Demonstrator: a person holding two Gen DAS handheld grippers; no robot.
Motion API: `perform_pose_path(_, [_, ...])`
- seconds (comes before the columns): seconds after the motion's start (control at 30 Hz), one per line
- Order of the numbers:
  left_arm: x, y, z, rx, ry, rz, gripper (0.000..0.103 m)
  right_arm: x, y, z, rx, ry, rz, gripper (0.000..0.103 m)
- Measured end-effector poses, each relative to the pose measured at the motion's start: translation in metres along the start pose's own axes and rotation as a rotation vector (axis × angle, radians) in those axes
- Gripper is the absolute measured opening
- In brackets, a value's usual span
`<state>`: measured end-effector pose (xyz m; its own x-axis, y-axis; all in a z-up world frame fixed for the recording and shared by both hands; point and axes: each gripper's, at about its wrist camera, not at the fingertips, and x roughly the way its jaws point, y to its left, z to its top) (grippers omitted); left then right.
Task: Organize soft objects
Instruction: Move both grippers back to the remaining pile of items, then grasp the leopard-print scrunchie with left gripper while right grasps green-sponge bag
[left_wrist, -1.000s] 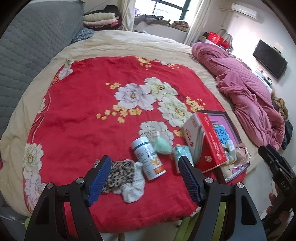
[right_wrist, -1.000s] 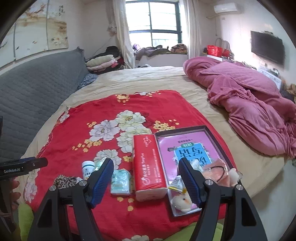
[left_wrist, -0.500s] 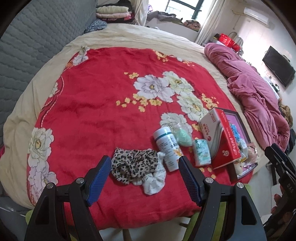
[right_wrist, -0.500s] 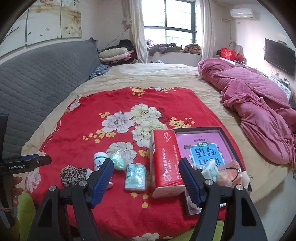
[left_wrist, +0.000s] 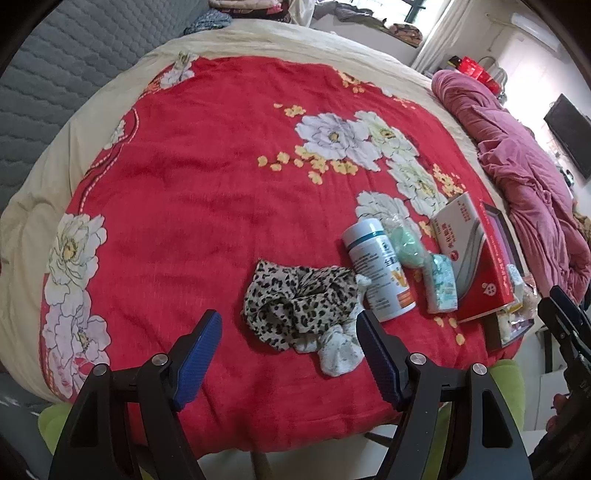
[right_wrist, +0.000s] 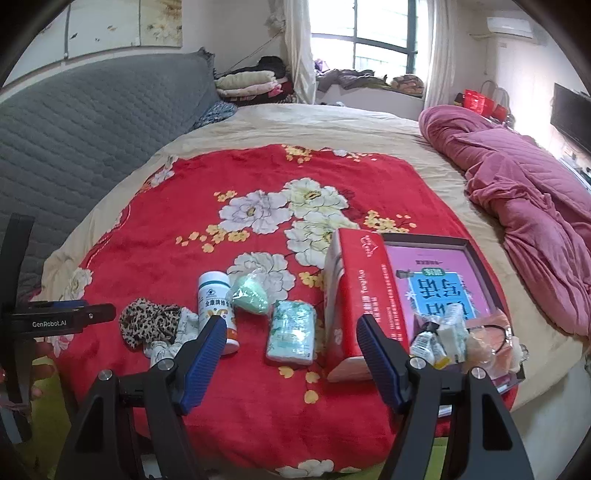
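A leopard-print cloth (left_wrist: 299, 302) lies bunched on the red flowered blanket (left_wrist: 207, 206), with a small white spotted sock (left_wrist: 338, 354) at its near edge. My left gripper (left_wrist: 288, 354) hangs open just above and in front of them, nothing between its fingers. To the right lie a white bottle (left_wrist: 376, 267), a green puff in a clear bag (left_wrist: 408, 247) and a teal tissue pack (left_wrist: 441, 284). My right gripper (right_wrist: 291, 363) is open too, held above the tissue pack (right_wrist: 291, 334) and the red tissue box (right_wrist: 360, 299), touching neither.
A dark open box (right_wrist: 476, 258) with a pink booklet and small packets stands at the blanket's right edge. A pink quilt (right_wrist: 528, 192) is heaped on the right, a grey padded headboard (right_wrist: 85, 125) on the left. The bed's front edge lies below both grippers.
Both grippers have sunk toward the bed. The left view has swung left and down, so the leopard cloth now sits between its fingers. Both stayed open.
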<state>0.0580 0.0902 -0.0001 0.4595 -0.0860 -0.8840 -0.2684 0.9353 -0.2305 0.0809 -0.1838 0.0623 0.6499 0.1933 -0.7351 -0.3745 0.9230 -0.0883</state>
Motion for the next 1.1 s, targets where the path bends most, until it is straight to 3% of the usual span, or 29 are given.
perform_pose_path(0.4, [0.024,0.02,0.001,-0.058,0.028,-0.015,0.076,0.055,0.026,0.001,-0.129,0.063,0.009,0.072])
perform_pose_path(0.67, [0.057,0.028,0.006,-0.088,0.083,-0.014,0.076,0.081,0.028,0.006,-0.144,0.102,0.015,0.072])
perform_pose_path(1.0, [0.084,0.038,0.011,-0.119,0.096,-0.033,0.076,0.116,0.035,0.015,-0.189,0.137,0.023,0.072])
perform_pose_path(1.07, [0.086,0.037,0.012,-0.114,0.092,-0.044,0.069,0.123,0.035,0.017,-0.203,0.148,0.014,0.072])
perform_pose_path(1.1, [0.087,0.036,0.013,-0.114,0.095,-0.057,0.059,0.128,0.036,0.017,-0.216,0.156,0.006,0.072])
